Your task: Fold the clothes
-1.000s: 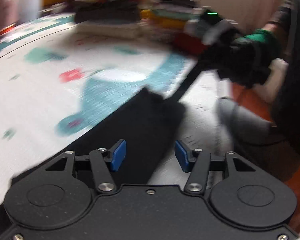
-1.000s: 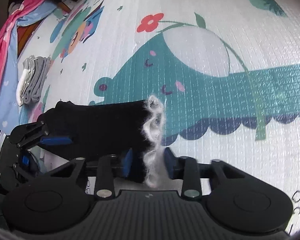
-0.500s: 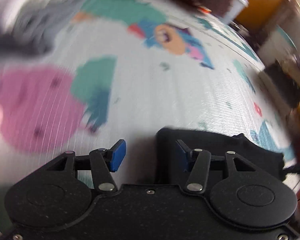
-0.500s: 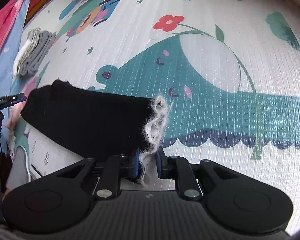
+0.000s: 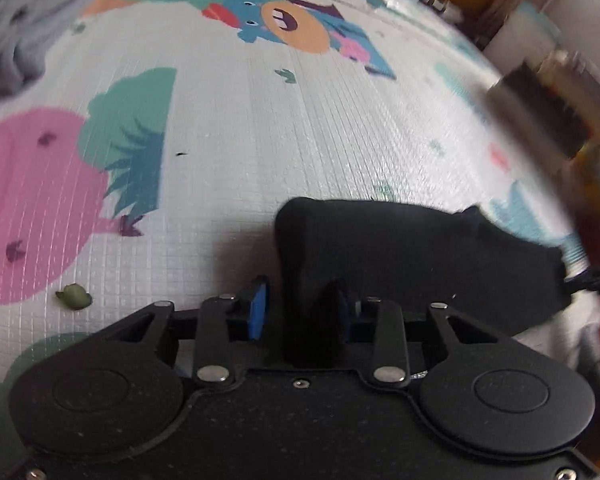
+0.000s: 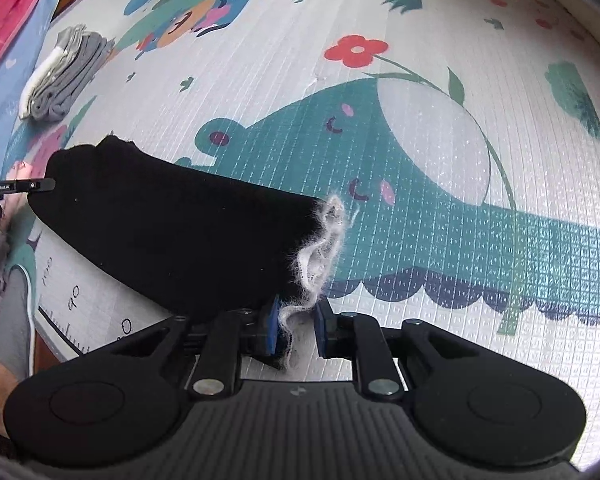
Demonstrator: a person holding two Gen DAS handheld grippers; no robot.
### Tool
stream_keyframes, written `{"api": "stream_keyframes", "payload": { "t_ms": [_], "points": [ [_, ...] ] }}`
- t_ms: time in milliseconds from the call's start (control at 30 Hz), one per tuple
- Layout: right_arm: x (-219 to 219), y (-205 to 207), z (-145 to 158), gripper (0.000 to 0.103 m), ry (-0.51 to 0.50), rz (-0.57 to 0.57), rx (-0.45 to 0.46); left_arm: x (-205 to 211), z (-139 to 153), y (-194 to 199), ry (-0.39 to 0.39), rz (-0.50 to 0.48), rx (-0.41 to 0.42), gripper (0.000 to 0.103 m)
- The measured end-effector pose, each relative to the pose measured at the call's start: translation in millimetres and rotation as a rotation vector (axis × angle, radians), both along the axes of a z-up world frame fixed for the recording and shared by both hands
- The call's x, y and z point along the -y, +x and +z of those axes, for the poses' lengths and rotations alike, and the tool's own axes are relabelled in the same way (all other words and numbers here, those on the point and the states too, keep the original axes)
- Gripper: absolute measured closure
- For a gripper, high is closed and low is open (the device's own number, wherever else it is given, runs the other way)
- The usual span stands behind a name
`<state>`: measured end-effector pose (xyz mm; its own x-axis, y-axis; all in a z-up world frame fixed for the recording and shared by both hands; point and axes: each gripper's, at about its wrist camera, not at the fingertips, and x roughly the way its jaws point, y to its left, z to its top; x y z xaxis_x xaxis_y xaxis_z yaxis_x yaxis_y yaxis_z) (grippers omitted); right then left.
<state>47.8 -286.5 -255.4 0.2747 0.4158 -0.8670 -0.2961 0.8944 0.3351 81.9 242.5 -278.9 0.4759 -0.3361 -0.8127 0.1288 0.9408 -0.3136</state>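
A folded black garment (image 6: 172,240) with a fuzzy white lining edge (image 6: 320,256) lies on the printed play mat (image 6: 420,160). My right gripper (image 6: 296,332) sits at its fuzzy end with the jaws a little apart, the lining between the blue pads. In the left wrist view the same black garment (image 5: 412,256) lies ahead. My left gripper (image 5: 300,312) is at its other end, jaws partly apart, with a black corner between the pads. Whether either pair of pads presses the cloth is unclear.
A folded grey and white garment (image 6: 64,72) lies at the mat's far left. A pink and blue cloth (image 6: 12,20) is beyond it. A blurred stack of folded clothes (image 5: 556,112) stands to the right. A small green scrap (image 5: 74,296) lies on the mat.
My right gripper's jaws have opened slightly from half a second ago. My left gripper has swung from facing the clothes stack to the garment's far end, and its jaws have narrowed around the corner.
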Motion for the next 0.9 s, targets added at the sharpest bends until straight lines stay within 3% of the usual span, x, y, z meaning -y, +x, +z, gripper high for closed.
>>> {"api": "stream_keyframes", "payload": {
  "t_ms": [67, 133, 233, 367, 433, 500, 567, 600, 700, 833, 900],
  "points": [
    [-2.9, -1.8, 1.2, 0.087, -0.003, 0.002, 0.009, 0.9, -1.5, -4.0, -0.008, 0.018, 0.008, 0.085],
    [-7.6, -2.2, 2.8, 0.089, -0.011, 0.013, 0.023, -5.0, 1.6, -4.1, -0.008, 0.038, 0.019, 0.09],
    [-19.4, 5.1, 5.5, 0.089, -0.003, 0.025, 0.056, -14.5, 8.0, -0.3, 0.016, 0.07, 0.046, 0.091],
    [-51.3, 44.0, 2.0, 0.09, 0.024, 0.064, 0.108, -40.0, 15.3, 19.2, 0.048, 0.164, 0.084, 0.092],
    [-67.3, 67.4, 1.8, 0.089, 0.028, 0.087, 0.107, -49.8, 14.6, 28.2, 0.045, 0.167, 0.06, 0.09],
    [-72.6, 78.2, 6.9, 0.084, 0.01, 0.088, 0.107, -66.0, 16.1, 26.5, -0.002, 0.207, 0.062, 0.085],
    [-70.2, 79.0, 17.0, 0.081, -0.005, 0.073, 0.149, -86.5, 20.2, 17.0, -0.084, 0.296, 0.067, 0.064],
    [-71.4, 76.3, 20.5, 0.075, -0.014, 0.081, 0.173, -97.6, 21.6, 8.3, -0.136, 0.362, 0.068, 0.06],
    [-80.1, 61.1, 27.3, 0.072, -0.044, 0.142, 0.256, -117.2, 16.0, -20.2, -0.289, 0.542, 0.017, 0.059],
    [-91.7, 40.8, 36.3, 0.072, -0.085, 0.224, 0.366, -117.2, 12.3, -52.3, -0.406, 0.63, -0.012, 0.059],
    [-99.9, 32.9, 38.2, 0.073, -0.095, 0.279, 0.403, -108.2, 9.7, -54.2, -0.41, 0.622, -0.018, 0.058]
  ]
}}
